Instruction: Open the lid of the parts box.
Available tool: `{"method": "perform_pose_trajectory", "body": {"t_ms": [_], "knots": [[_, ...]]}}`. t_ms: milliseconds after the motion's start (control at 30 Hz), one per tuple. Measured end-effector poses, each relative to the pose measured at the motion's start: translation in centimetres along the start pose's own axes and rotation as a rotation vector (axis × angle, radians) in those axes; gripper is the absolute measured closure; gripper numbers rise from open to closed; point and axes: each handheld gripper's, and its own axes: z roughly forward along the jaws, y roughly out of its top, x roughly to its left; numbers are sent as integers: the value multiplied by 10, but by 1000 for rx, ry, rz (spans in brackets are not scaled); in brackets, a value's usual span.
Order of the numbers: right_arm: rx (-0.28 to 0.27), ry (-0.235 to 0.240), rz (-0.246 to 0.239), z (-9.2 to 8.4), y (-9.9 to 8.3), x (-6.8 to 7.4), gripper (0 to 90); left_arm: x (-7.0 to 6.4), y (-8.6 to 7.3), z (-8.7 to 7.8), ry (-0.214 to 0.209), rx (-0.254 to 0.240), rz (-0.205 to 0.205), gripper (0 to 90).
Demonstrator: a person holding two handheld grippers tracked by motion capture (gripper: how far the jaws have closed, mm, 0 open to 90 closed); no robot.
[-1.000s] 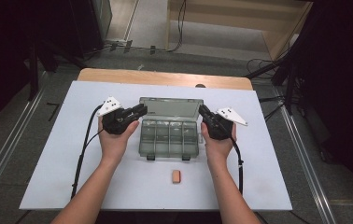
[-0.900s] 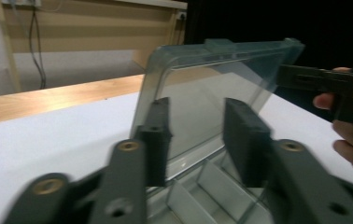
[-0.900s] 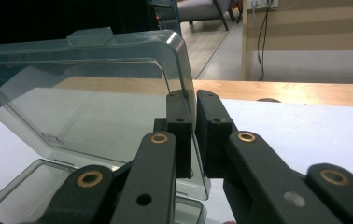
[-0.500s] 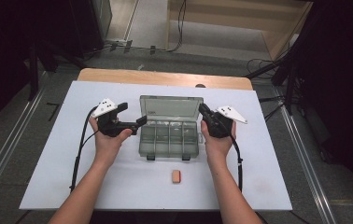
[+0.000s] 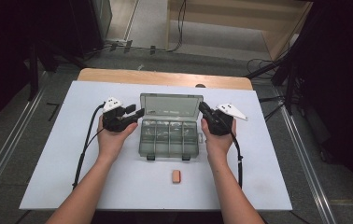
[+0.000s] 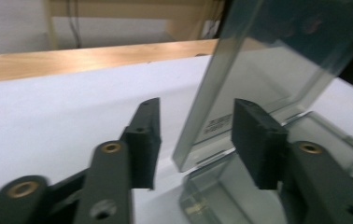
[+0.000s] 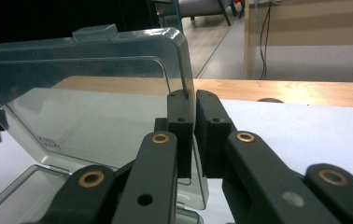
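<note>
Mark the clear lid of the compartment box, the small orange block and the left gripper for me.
clear plastic lid (image 7: 95, 121), right gripper view, on its flat pane.
small orange block (image 5: 176, 176), high view, on its top face.
left gripper (image 6: 191, 140), left gripper view, midway between its pads.

grip: my right gripper (image 7: 194, 135) pinches clear lid (image 7: 95, 107) edge
lid: upright, over box
bg: white table (image 7: 305, 130)

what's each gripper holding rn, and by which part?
Right gripper is clamped on the side edge of the raised clear lid. Left gripper straddles the lid's other side edge, jaws just closing, pads not yet touching.
</note>
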Motion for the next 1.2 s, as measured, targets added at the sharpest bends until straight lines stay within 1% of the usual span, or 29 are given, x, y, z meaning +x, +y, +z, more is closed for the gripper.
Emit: {"method": "perform_pose_trajectory", "body": {"t_ms": [67, 167, 200, 300, 367, 467, 533, 600, 767, 800, 867, 933, 1033, 1067, 1133, 1200], "knots": [[0, 2, -2, 1, 1, -1, 837, 1, -2, 4, 11, 7, 4, 613], [5, 4, 4, 3, 2, -2, 837, 1, -5, 8, 9, -3, 9, 672], [5, 4, 3, 4, 2, -2, 838, 0, -5, 9, 1, -5, 12, 677], [4, 6, 3, 5, 2, -3, 838, -4, -7, 12, 2, -6, 26, 707], [6, 10, 12, 5, 2, -4, 837, -6, -9, 15, 13, -3, 28, 730], [3, 16, 6, 6, 2, -5, 837, -6, -10, 19, 34, -1, 21, 759], [8, 22, 14, 7, 3, -6, 837, -5, -11, 20, 40, -2, 13, 771], [11, 23, 11, 8, 3, -6, 837, -6, -11, 21, 48, -6, 17, 779], [20, 20, 6, 10, 5, -7, 839, -7, -13, 22, 74, 5, 28, 815], [21, 21, 8, 11, 6, -7, 840, -7, -13, 22, 82, 5, 34, 835], [25, 19, 7, 12, 7, -8, 840, -8, -13, 23, 95, 3, 48, 845], [29, 20, 9, 13, 7, -8, 838, -8, -13, 23, 99, 4, 48, 851], [29, 42, 17, 14, 7, -11, 812, -9, -13, 24, 103, 2, 40, 853], [33, 50, 25, 14, 7, -12, 787, -9, -13, 24, 104, 2, 40, 853], [48, 53, 27, 15, 5, -15, 742, -8, -13, 24, 100, 2, 32, 854], [63, 56, 24, 16, 1, -19, 718, -7, -13, 24, 98, 4, 29, 854]]}}
